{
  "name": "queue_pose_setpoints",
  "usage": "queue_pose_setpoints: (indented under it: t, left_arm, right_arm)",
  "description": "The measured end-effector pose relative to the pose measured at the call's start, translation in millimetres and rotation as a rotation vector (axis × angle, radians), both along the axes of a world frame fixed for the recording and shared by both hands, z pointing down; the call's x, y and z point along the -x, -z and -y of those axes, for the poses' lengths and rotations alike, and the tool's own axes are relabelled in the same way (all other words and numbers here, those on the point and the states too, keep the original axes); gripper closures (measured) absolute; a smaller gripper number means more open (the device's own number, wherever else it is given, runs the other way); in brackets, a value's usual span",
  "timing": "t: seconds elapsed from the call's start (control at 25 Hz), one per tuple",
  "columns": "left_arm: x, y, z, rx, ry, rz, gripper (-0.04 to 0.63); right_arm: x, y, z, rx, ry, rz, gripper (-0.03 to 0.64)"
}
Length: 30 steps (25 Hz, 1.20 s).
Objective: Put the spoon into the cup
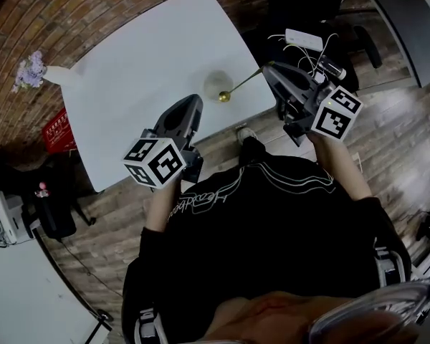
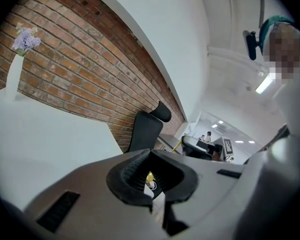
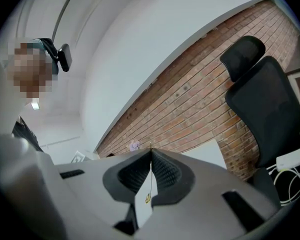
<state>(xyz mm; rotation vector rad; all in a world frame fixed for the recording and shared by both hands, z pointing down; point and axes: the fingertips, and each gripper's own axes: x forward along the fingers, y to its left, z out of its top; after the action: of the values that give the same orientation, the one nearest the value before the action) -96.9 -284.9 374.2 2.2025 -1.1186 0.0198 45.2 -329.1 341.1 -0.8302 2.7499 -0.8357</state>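
A clear glass cup (image 1: 216,83) stands near the front edge of the white table (image 1: 143,63). A thin gold spoon (image 1: 242,82) slants down from my right gripper (image 1: 267,69), which is shut on its handle. The spoon's bowl hangs by the cup's near side; I cannot tell if they touch. In the right gripper view the spoon (image 3: 148,196) runs down between the closed jaws of that gripper (image 3: 151,152). My left gripper (image 1: 193,102) hovers over the table's front edge, left of the cup, shut with nothing in it. The left gripper view shows its tips (image 2: 149,153) together.
A white vase with purple flowers (image 1: 30,70) stands at the table's far left corner. A black office chair (image 3: 262,104) is beyond the table's right end. A white power strip with cables (image 1: 303,39) lies on the floor at right. A brick wall runs behind.
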Motion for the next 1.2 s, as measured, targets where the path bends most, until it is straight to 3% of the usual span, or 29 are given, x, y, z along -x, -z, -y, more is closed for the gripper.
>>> queue_pose_setpoints:
  t: [0.64, 0.92, 1.2]
  left_arm:
    - [23.2, -40.2, 35.3, 0.073, 0.097, -0.025, 0.592]
    - [37.5, -57.0, 39.5, 0.120, 0.160, -0.049, 0.592]
    - [44.8, -71.0, 41.1, 0.162, 0.170, -0.044, 0.592]
  right_arm:
    - [24.6, -45.0, 63.0, 0.083, 0.064, -0.026, 0.617]
    - [33.9, -77.2, 72.3, 0.141, 0.084, -0.052, 0.617]
    - [43.6, -109.5, 72.3, 0.176, 0.103, -0.092, 0.617]
